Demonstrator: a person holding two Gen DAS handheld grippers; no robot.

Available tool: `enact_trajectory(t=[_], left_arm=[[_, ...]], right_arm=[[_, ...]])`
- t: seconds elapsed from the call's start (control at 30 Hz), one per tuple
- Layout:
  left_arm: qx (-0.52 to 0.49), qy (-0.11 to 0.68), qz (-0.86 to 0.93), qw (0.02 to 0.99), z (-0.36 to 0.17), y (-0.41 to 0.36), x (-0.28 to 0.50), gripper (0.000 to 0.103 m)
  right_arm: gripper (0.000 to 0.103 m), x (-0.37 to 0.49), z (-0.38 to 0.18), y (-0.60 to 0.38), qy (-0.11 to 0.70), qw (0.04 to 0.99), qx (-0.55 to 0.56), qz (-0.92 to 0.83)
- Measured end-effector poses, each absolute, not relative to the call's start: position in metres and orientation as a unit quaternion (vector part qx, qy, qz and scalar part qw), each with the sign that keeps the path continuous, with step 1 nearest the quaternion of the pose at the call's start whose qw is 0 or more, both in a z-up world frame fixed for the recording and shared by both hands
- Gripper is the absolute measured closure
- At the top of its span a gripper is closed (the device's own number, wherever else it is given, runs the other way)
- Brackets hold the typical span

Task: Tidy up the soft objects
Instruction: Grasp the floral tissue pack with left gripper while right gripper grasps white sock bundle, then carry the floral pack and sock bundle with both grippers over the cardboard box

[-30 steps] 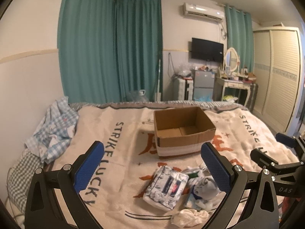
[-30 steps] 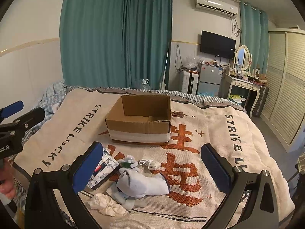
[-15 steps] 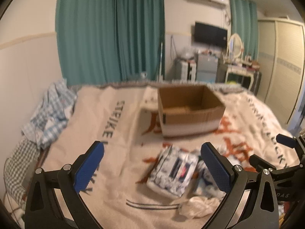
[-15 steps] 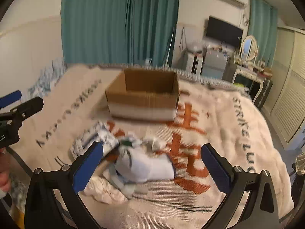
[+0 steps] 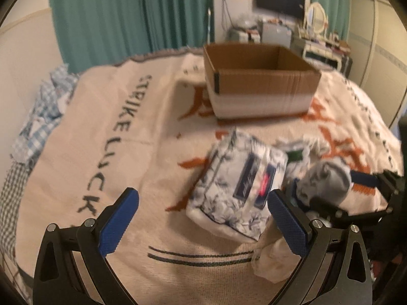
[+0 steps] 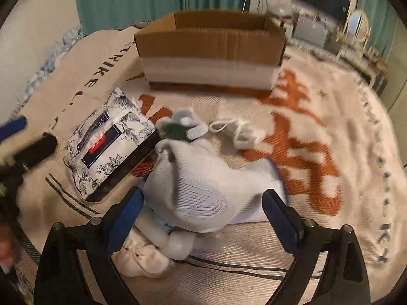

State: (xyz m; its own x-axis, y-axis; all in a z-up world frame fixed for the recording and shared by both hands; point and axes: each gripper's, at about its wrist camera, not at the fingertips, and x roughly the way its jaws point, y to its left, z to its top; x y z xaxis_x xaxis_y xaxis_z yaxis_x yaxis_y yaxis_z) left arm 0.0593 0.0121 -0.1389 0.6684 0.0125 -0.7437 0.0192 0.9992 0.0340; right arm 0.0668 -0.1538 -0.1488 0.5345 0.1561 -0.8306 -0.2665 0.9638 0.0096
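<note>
A floral-print tissue pack [image 5: 239,185] lies on the bed blanket, also in the right wrist view [image 6: 106,142]. Beside it is a pile of soft items: a white sock bundle [image 6: 211,190], a crumpled cream cloth [image 6: 142,261], a small green-and-white piece [image 6: 178,129] and a white mask [image 6: 236,129]. An open cardboard box [image 5: 259,81] stands behind them, also in the right wrist view [image 6: 211,50]. My left gripper [image 5: 201,218] is open, low over the blanket just before the tissue pack. My right gripper [image 6: 203,211] is open with its fingers either side of the sock bundle.
The beige blanket [image 5: 106,127] with "STRIKE LUCKY" lettering covers the bed. Blue checked bedding [image 5: 43,111] is heaped at the left edge. Teal curtains [image 5: 127,17], a TV, a fridge and a dressing table stand beyond the bed; a wardrobe is at the right.
Both grippers have dropped and moved forward toward the pile. The tissue pack and sock bundle now look much larger and closer. Both stay open.
</note>
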Motion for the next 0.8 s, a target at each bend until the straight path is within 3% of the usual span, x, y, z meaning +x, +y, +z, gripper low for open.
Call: enact_trajectory(t=[0.07, 0.13, 0.23, 0.6, 0.8], left_arm=[[0.032, 0.423, -0.001, 0.906, -0.148, 0.007, 0.063, 0.001], [0.038, 0.430, -0.015, 0.902, -0.155, 0.001, 0.065, 0.001], [0.039, 0.435, -0.043, 0.899, -0.159, -0.006, 0.065, 0.001], [0.061, 0.478, -0.048, 0.875, -0.192, -0.013, 0.094, 0.001], [0.073, 0.466, -0.058, 0.880, -0.189, -0.016, 0.085, 0.014]], right_arm=[[0.019, 0.070, -0.150, -0.156, 0.470, 0.872, -0.045, 0.130], [0.034, 0.071, -0.147, -0.160, 0.465, 0.873, -0.035, 0.143], [0.047, 0.070, -0.140, -0.166, 0.457, 0.877, -0.014, 0.148], [0.051, 0.067, -0.131, -0.163, 0.446, 0.881, -0.010, 0.157], [0.051, 0.062, -0.124, -0.162, 0.443, 0.883, -0.013, 0.157]])
